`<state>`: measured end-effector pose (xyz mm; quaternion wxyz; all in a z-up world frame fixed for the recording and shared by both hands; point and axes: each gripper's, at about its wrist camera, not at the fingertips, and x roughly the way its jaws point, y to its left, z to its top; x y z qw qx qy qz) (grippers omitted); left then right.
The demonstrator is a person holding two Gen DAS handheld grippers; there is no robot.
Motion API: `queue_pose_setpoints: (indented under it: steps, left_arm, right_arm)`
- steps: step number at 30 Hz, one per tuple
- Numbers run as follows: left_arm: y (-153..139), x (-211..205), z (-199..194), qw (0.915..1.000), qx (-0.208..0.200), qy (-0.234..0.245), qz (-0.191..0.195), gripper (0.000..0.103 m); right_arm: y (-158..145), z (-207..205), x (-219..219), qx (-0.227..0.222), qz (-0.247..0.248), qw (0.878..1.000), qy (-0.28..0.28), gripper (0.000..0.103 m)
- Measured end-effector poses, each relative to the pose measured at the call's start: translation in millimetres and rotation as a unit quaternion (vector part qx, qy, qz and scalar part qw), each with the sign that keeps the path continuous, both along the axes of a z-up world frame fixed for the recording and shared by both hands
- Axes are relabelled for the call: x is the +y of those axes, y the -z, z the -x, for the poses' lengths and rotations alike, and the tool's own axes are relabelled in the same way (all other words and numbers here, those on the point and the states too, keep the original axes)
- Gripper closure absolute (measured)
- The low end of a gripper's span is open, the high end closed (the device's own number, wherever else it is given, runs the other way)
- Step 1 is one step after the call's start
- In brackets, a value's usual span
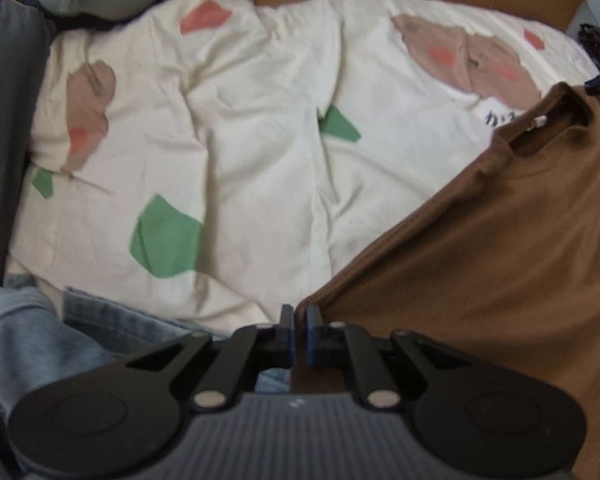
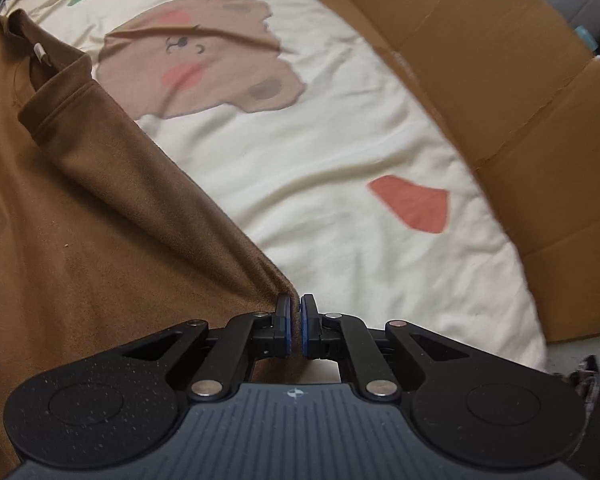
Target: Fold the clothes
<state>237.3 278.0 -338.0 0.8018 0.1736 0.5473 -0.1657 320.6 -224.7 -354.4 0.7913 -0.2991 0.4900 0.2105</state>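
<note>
While 2 hand-held grippers (image 1: 299,312) (image 2: 296,304) pinch 1 shirt (image 1: 500,240).

We record one bed, covered by a cream duvet (image 1: 260,152) printed with brown bears and red and green patches. On it we list: a brown T-shirt (image 1: 500,248), spread at one side; denim clothing (image 1: 112,320) at the near edge; cardboard (image 2: 520,100) along its far edge.

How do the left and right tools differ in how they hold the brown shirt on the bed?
The left tool pinches the brown shirt's edge with the cloth spreading to its right; the right tool pinches an edge with the cloth spreading to its left. Blue clothing lies beside the left tool; cardboard lies past the right tool. Both are shut on the shirt over the cream bedcover.
</note>
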Motion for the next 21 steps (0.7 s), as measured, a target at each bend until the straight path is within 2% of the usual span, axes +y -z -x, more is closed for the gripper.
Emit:
queue_pose_setpoints:
  steps: [2,3,4,12,16,21]
  left_arm:
    - [3.1,-2.0,-0.4,1.0,0.004,0.005,-0.003,0.097]
    - [3.9,-2.5,-0.5,0.9999,0.005,0.008,-0.004,0.097]
    - [4.7,-3.1,-0.6,0.9999,0.007,0.01,-0.004,0.097]
    - [5.6,0.6,-1.3,0.9998,0.013,0.016,-0.002,0.097]
    - [3.3,2.3,-0.5,0.9997,0.015,0.02,-0.002,0.097]
    - [3.0,1.6,-0.3,0.9993,0.017,0.032,-0.006,0.097]
  right_arm:
    - [-0.5,-3.0,1.0,0.006,-0.003,1.0,0.0,0.096]
    - [-1.4,-5.2,0.8,0.012,-0.006,1.0,-0.002,0.086]
    - [-2.6,-7.4,0.5,0.019,-0.008,1.0,-0.004,0.082]
    - [-21.3,-26.7,2.5,0.046,-0.035,0.997,-0.042,0.079]
    - [-11.7,-33.2,11.0,0.072,-0.021,0.994,-0.078,0.079]
    - [3.6,-44.2,13.5,0.112,-0.02,0.99,-0.088,0.079]
